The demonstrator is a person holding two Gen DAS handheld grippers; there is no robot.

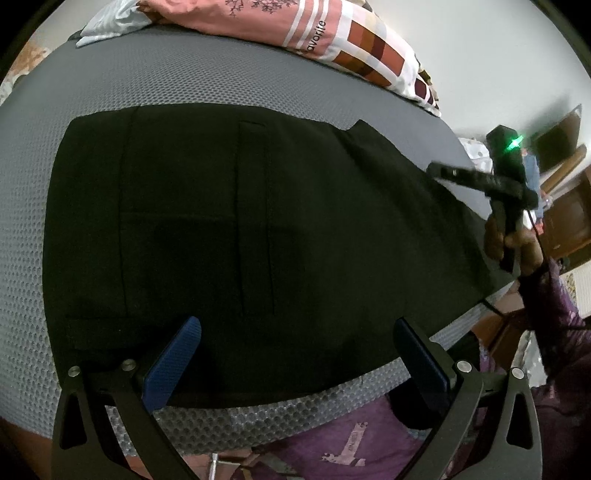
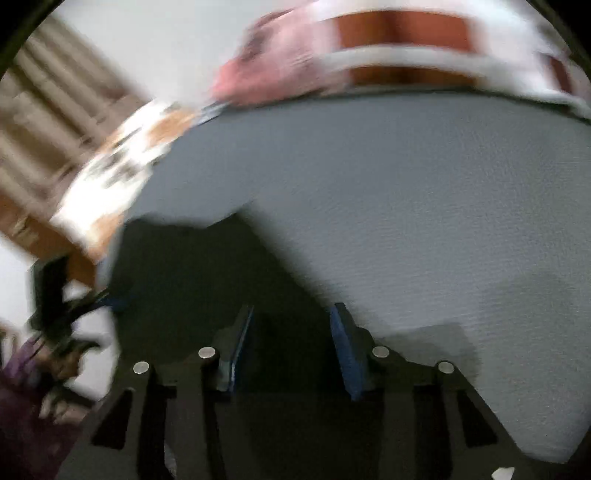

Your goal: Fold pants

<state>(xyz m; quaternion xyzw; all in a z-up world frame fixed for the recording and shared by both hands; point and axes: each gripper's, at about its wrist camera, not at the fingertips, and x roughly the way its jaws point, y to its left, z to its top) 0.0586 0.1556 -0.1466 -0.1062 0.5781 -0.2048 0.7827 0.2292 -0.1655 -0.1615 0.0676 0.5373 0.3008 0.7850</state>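
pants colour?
Black pants, lying flat on the grey mattress; clearest in the left wrist view.

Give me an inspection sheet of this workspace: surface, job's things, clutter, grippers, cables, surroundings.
Surface: grey mesh-textured mattress.
Job's things: black pants lying flat, folded into a broad block.
Clutter: pink patterned pillow and pale cloth at the far edge.
Grippers: left gripper open over the near edge of the pants; right gripper open, nothing gripped, above the pants' edge; its view is blurred.
Cables: thin black cable by the right hand.
Surroundings: white wall, wooden furniture.
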